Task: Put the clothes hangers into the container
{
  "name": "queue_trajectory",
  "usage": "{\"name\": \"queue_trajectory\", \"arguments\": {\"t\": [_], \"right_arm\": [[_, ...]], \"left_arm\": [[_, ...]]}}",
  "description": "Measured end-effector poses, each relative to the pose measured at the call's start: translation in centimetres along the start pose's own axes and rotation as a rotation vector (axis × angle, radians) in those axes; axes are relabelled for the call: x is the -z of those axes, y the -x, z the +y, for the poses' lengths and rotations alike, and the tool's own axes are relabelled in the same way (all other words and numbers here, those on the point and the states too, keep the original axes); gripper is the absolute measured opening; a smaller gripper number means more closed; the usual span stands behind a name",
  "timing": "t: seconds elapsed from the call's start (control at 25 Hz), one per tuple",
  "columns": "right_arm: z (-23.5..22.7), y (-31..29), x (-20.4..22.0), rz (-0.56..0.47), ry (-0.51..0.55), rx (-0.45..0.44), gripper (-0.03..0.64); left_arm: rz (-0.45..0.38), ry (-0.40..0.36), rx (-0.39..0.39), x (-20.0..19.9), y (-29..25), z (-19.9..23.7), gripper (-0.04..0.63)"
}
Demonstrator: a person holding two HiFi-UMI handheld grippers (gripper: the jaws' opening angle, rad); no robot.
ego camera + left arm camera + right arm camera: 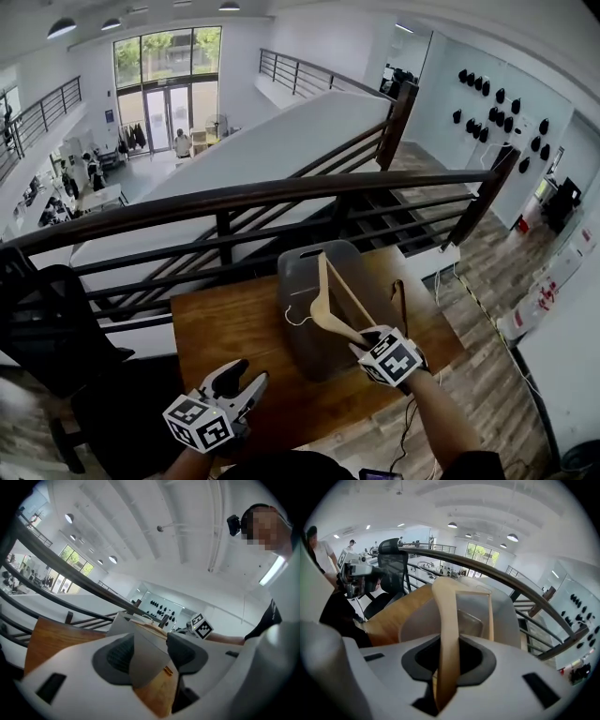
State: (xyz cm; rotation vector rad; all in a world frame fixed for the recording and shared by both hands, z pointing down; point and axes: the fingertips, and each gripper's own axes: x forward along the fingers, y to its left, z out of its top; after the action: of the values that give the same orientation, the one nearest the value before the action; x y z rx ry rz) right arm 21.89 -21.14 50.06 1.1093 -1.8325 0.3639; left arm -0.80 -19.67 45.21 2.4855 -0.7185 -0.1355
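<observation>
We grip the hanger point(325, 298) in our right claw point(364, 342), its length over the container point(292, 281) ahead; our left claw point(246, 377) gapes empty.

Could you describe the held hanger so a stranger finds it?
On the wooden table beside the dark railing stands a grey container. Above it the right gripper holds the hanger: the only pale wooden triangle with a wire hook, raised in the air.
</observation>
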Motion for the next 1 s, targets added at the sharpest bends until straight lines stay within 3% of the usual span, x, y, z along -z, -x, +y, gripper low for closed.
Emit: {"name": "queue_trajectory", "arguments": {"t": [0.32, 0.64, 1.0], "right_arm": [[-2.8, -3.0, 1.4, 0.142, 0.020, -0.084, 0.058], [-3.9, -5.8, 1.7, 0.220, -0.103, -0.190, 0.060], [-4.7, -8.4, 1.9, 0.292, -0.151, -0.216, 0.058]], "left_arm": [[-0.026, 0.009, -0.063, -0.1, -2.4, 0.3, 0.225], [-0.023, 0.014, -0.096, 0.4, -2.3, 1.2, 0.225], [0.002, -0.003, -0.096, 0.5, -2.4, 1.7, 0.225]]}}
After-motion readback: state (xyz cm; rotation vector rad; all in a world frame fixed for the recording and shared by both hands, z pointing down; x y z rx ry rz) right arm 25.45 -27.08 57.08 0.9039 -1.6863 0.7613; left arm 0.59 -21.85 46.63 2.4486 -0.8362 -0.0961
